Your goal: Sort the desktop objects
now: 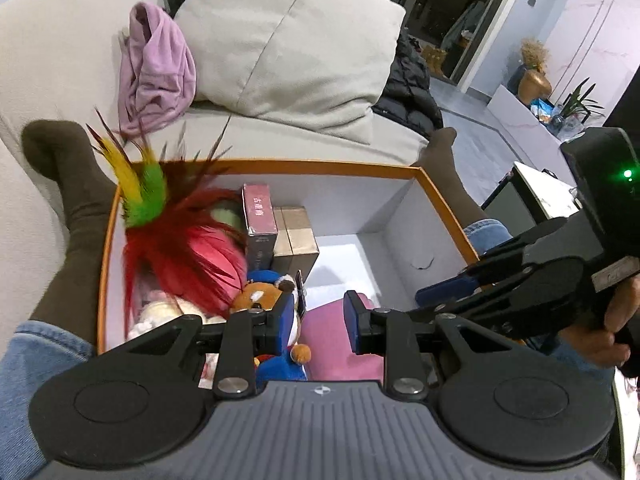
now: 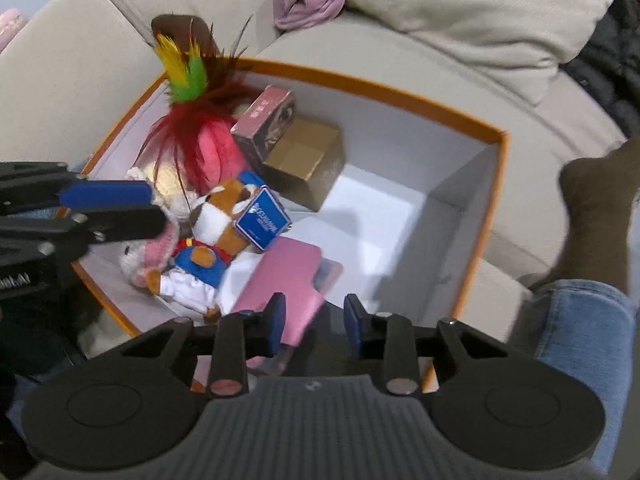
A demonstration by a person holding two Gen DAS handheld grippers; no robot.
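A white box with an orange rim (image 1: 280, 166) (image 2: 400, 94) sits on the sofa. Its left half holds a feather toy (image 1: 144, 196) (image 2: 188, 76), a plush bear in blue (image 1: 260, 292) (image 2: 216, 216), a maroon carton (image 1: 258, 210) (image 2: 266, 116) and a gold carton (image 1: 296, 236) (image 2: 308, 160). A flat pink case (image 1: 332, 344) (image 2: 284, 280) lies on the box floor at the near side. My left gripper (image 1: 322, 320) (image 2: 157, 207) hovers open over the bear and case, holding nothing. My right gripper (image 2: 315, 320) (image 1: 420, 300) hangs open above the case's near end, its pads not pressing it.
The right half of the box floor (image 2: 384, 224) is bare. A beige sofa cushion (image 1: 288, 40) and a lilac cloth (image 1: 156, 64) lie behind the box. A person's legs in brown socks (image 1: 68, 184) (image 2: 596, 208) and jeans flank it.
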